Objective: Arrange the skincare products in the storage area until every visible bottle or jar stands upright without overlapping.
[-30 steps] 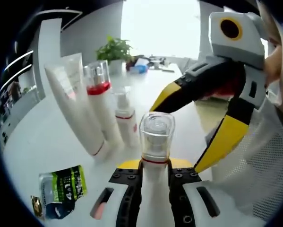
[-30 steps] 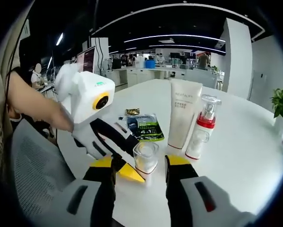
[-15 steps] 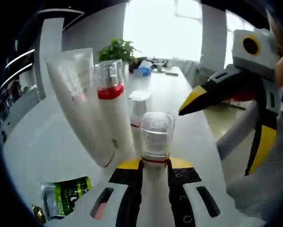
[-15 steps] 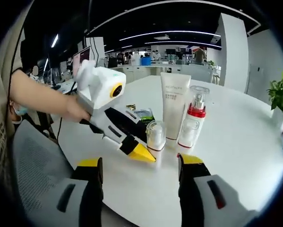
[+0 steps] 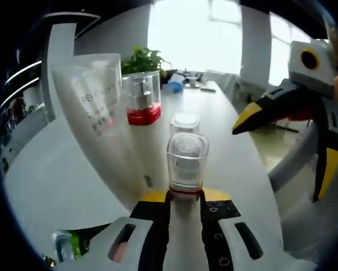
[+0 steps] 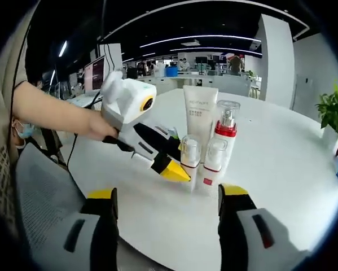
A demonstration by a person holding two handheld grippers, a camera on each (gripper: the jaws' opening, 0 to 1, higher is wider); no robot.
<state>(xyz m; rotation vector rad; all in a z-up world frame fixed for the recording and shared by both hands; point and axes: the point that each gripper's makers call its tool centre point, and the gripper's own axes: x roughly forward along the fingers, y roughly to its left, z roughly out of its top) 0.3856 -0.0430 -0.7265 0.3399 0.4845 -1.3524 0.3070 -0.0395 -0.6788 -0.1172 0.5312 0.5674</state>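
One white tube (image 6: 200,116), three clear-capped bottles (image 6: 224,127) (image 6: 189,158) (image 6: 209,165), one green sachet (image 5: 73,247), one potted plant (image 6: 329,111), two grippers (image 6: 169,170) (image 6: 167,199).

White housings with black inner faces and yellow-tipped jaws are seen on both grippers. On the left gripper (image 6: 177,169), a white box with a yellow-ringed lens is carried; small screws and slots are seen beside its jaws. On the right gripper (image 5: 253,116), yellow panels are borne. A beige printed sleeve (image 6: 2,164) is worn.
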